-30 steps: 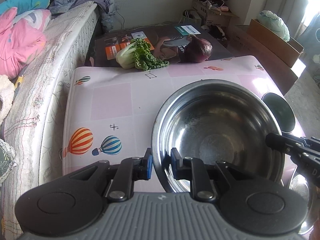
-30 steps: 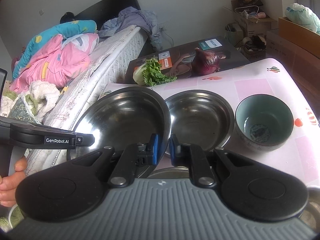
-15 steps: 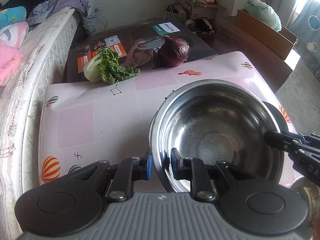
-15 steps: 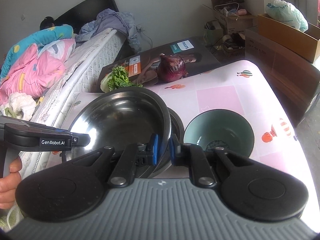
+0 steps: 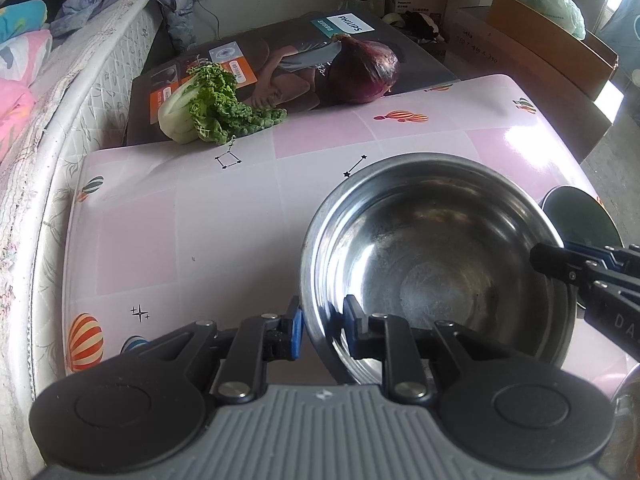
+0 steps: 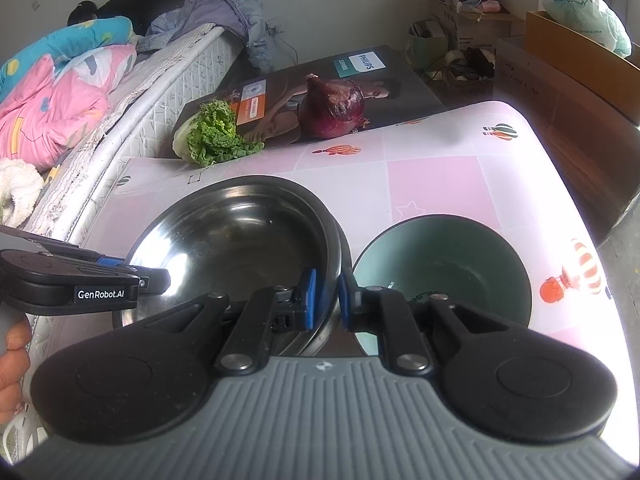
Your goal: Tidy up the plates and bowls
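Steel bowl [image 5: 432,248] lowered into second steel bowl, both tongs still clamped, green bowl [image 6: 444,268] nearer.

A polished metal bowl [image 5: 436,256] is being shown just ahead of the left claw [image 5: 322,330], its inside shiny yet scuffed and cloudy toward the bottom. Its thin rim is being pinched by blue rubbery-looking pads [image 5: 297,330] set on matt black plastic fingers; a ribbed grey plastic housing is being seen behind the claw. To the right of the right claw [image 6: 326,300], a glazed, glossy green bowl [image 6: 444,268] is being seen. The bench [image 5: 192,220] beneath both claws is being covered by a smooth, glossy printed sheet that is reflecting window light. Well beyond the claws, a printed cardboard box [image 5: 280,52] with a slight sheen is being seen.
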